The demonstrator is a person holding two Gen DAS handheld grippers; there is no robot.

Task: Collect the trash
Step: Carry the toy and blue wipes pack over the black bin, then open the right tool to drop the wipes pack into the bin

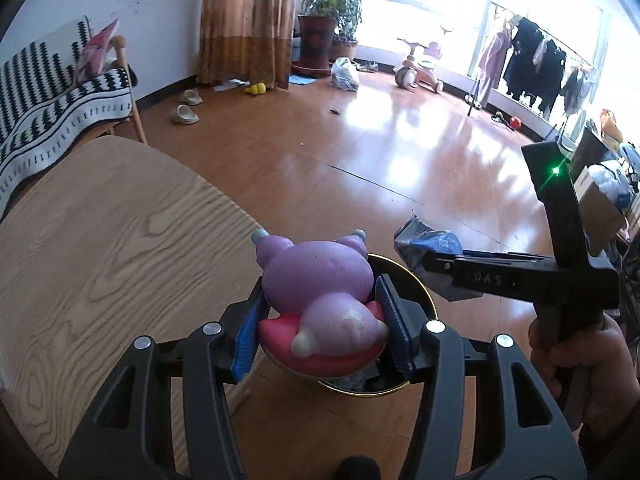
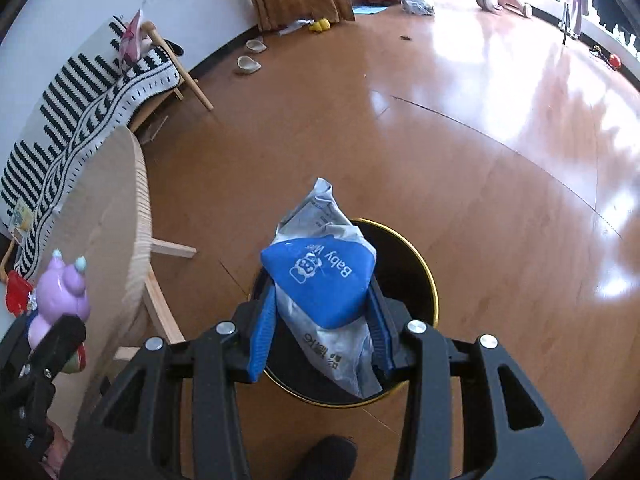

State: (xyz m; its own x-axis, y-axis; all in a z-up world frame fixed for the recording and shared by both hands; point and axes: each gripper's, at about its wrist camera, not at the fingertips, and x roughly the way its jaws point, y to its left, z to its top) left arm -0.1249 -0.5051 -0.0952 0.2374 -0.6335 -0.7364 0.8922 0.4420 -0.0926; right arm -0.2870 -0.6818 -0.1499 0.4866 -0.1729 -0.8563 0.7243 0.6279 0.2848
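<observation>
A purple and pink squishy toy (image 1: 320, 304) sits between the blue pads of my left gripper (image 1: 322, 320), which is shut on it, just above the near rim of a black trash bin with a gold rim (image 1: 430, 304). My right gripper (image 2: 322, 320) is shut on a blue and grey baby wipes pack (image 2: 320, 280), held over the bin (image 2: 412, 256) on the floor. The right gripper and its pack (image 1: 424, 250) also show in the left wrist view, to the right of the toy. The toy (image 2: 60, 300) appears at the left edge of the right wrist view.
A round wooden table (image 1: 100, 260) stands left of the bin, with a bench under a black and white blanket (image 1: 52, 100) behind it. Slippers (image 1: 184, 114), a plastic bag (image 1: 344, 74), a child's tricycle (image 1: 418, 66) and a clothes rack (image 1: 536, 64) stand on the wooden floor beyond. A hand (image 1: 576, 356) grips the right tool.
</observation>
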